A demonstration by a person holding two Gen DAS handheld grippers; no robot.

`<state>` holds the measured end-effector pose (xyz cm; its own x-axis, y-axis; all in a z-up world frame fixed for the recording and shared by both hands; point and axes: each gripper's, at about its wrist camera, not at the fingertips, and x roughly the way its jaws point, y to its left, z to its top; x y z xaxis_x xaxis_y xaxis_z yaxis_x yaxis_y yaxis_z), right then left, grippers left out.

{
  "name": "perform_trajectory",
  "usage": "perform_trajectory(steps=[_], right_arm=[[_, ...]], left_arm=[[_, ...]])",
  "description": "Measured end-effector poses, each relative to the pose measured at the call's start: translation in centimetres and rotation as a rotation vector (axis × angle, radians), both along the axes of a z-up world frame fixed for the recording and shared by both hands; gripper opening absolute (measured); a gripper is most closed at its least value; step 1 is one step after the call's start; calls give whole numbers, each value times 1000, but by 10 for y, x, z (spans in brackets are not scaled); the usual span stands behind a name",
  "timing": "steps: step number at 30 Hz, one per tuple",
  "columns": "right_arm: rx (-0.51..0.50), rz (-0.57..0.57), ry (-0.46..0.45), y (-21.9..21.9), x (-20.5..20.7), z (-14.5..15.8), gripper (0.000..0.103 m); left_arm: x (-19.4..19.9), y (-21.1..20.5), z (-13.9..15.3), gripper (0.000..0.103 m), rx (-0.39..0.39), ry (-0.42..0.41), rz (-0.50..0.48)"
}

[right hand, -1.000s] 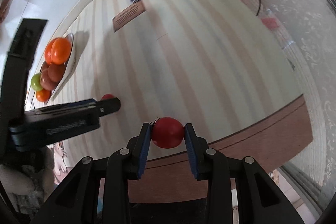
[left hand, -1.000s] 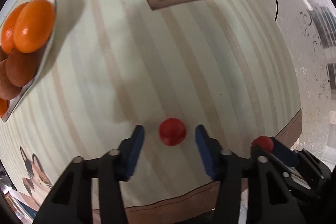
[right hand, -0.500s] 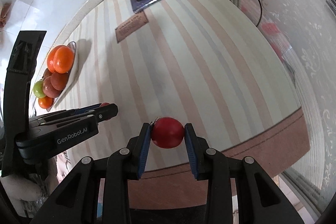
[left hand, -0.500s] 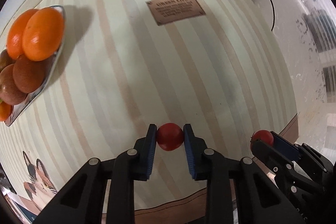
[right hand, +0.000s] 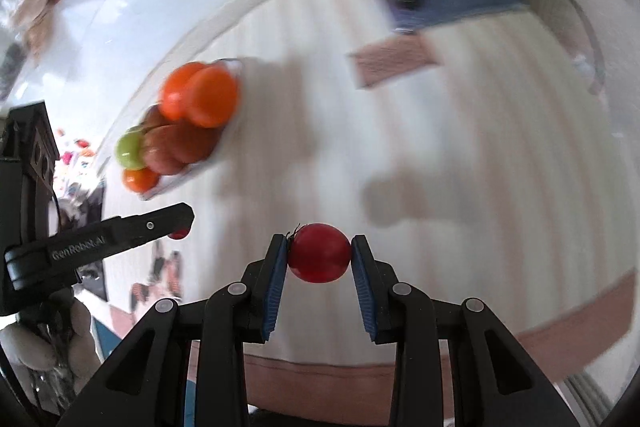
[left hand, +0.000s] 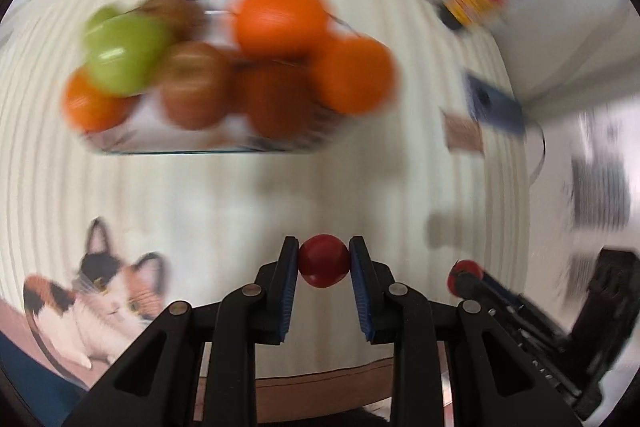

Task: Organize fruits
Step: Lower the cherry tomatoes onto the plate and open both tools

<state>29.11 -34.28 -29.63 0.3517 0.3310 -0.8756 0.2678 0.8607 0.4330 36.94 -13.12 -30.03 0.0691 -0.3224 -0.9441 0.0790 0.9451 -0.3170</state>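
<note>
Red and round, a small tomato [left hand: 323, 266] sits pinched between the blue pads of the left gripper [left hand: 323, 267], its jaws closed to the fruit's width and lifted clear of the striped tablecloth [left hand: 280, 195]. The right gripper [right hand: 320, 259] holds a second red tomato [right hand: 319, 253] the same way, stem end against its left pad. Ahead of the left gripper, well apart, stands the glass dish [left hand: 208, 147], heaped with oranges, brownish fruits and a green one; the view is blurred, so its exact rim line is hard to read. Judging from this, the step in hand is carrying both tomatoes to that dish. To do it well, each should arrive from above the pile, not from the side, since the heap looks crowded and a nudge could roll an orange off. A low gap near the front edge seems the safest landing spot. Grip pressure should stay light, as tomato skin bruises easily, and the jaws should part only once the fruit rests on something.
</note>
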Motion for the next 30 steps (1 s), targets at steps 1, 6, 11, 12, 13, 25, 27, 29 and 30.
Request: perform_trajectory(steps=[1, 6, 11, 12, 13, 25, 27, 29, 30], right_arm=[[8, 20, -11, 10, 8, 1, 35], [63, 113, -71, 63, 51, 3, 35], [64, 197, -137, 119, 88, 0, 35], [59, 209, -149, 129, 95, -2, 35], [49, 219, -158, 137, 100, -4, 35], [-141, 284, -192, 178, 121, -23, 35], [-163, 281, -192, 179, 121, -25, 35], [-173, 272, -193, 177, 118, -27, 35], [-171, 272, -195, 178, 119, -27, 35]], left_arm=[[5, 21, 2, 23, -23, 8, 55], [31, 86, -3, 23, -91, 37, 243], [49, 120, -12, 23, -144, 51, 348], [53, 124, -14, 23, -155, 54, 360], [56, 126, -15, 23, -162, 57, 366], [80, 126, -31, 23, -179, 69, 345], [82, 124, -34, 23, -170, 69, 336], [83, 122, -35, 23, -163, 69, 325], [84, 120, -37, 24, -158, 71, 323]])
